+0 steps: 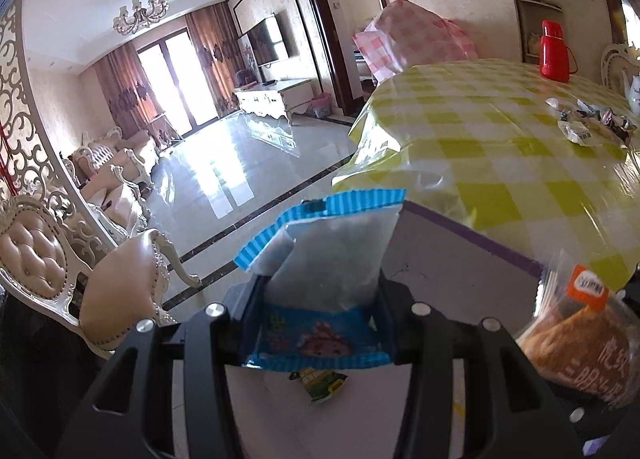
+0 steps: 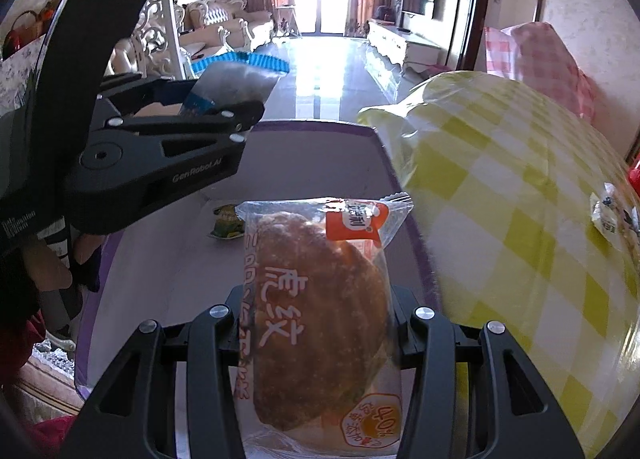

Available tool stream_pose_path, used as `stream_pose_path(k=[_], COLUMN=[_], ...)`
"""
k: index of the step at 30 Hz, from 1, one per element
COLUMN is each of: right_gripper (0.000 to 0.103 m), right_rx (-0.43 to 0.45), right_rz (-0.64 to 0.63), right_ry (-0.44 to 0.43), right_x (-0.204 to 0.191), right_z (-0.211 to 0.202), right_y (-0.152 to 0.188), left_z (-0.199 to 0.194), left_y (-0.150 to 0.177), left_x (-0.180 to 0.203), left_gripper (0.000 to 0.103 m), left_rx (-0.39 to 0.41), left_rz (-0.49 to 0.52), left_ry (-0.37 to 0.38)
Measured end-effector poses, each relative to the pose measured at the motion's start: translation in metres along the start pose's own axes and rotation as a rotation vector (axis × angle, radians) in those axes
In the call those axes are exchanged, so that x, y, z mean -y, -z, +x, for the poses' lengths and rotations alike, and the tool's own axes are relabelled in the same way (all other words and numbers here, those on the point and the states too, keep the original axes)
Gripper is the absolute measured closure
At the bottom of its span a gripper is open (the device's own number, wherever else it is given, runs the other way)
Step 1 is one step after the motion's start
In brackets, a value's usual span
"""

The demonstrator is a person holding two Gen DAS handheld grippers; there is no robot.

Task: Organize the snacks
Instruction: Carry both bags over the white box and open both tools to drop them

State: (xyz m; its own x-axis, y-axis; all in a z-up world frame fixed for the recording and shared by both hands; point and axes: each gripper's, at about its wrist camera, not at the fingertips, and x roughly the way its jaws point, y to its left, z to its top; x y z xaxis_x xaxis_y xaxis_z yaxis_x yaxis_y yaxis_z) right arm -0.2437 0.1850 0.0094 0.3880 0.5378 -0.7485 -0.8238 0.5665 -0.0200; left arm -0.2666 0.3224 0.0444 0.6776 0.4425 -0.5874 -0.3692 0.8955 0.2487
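Note:
My left gripper (image 1: 318, 301) is shut on a blue snack packet (image 1: 320, 255) whose silver back faces up; it hangs over a white, purple-rimmed box (image 1: 460, 279). In the right wrist view the left gripper (image 2: 244, 119) shows from the side, still holding the blue packet (image 2: 236, 83). My right gripper (image 2: 318, 317) is shut on a bagged brown bread bun (image 2: 316, 299), also above the box (image 2: 304, 163). That bun (image 1: 576, 323) appears at the lower right of the left wrist view. A small green packet (image 2: 228, 221) lies on the box floor, seen as the green packet (image 1: 320, 383).
A table with a yellow-checked cloth (image 1: 520, 147) stands right of the box, with several loose snack wrappers (image 1: 592, 123) and a red thermos (image 1: 555, 51) on it. A padded chair (image 1: 120, 279) is at the left. A hand (image 2: 52, 259) grips the left tool.

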Motion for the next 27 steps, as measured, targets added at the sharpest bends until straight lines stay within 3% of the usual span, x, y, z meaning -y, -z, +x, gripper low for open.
stream_pose_path(k=[3, 6, 15, 19, 23, 27], right_gripper=[0.052, 0.041, 0.038, 0.032, 0.032, 0.03], right_rx=[-0.017, -0.01, 0.051, 0.082, 0.106, 0.118], right_rz=[0.004, 0.033, 0.102, 0.161, 0.251, 0.334], right_ry=[-0.019, -0.033, -0.018, 0.018, 0.051, 0.073], right_x=[0.0, 0.006, 0.029, 0.058, 0.097, 0.137], right_z=[0.005, 0.003, -0.026, -0.047, -0.067, -0.081], right_y=[0.0, 0.0, 0.007, 0.022, 0.042, 0.063], left_z=[0.001, -0.004, -0.015, -0.019, -0.023, -0.023], left_y=[-0.001, -0.003, -0.013, -0.019, -0.033, -0.056], left_x=[0.0, 0.001, 0.009, -0.001, -0.004, 0.014], left_gripper=[0.05, 0.033, 0.025, 0.023, 0.011, 0.004], left_rx=[-0.006, 0.016, 0.043, 0.04, 0.056, 0.051], left_rz=[-0.006, -0.004, 0.021, -0.016, -0.043, -0.042], left_ry=[0.003, -0.019, -0.058, -0.081, -0.11, -0.058])
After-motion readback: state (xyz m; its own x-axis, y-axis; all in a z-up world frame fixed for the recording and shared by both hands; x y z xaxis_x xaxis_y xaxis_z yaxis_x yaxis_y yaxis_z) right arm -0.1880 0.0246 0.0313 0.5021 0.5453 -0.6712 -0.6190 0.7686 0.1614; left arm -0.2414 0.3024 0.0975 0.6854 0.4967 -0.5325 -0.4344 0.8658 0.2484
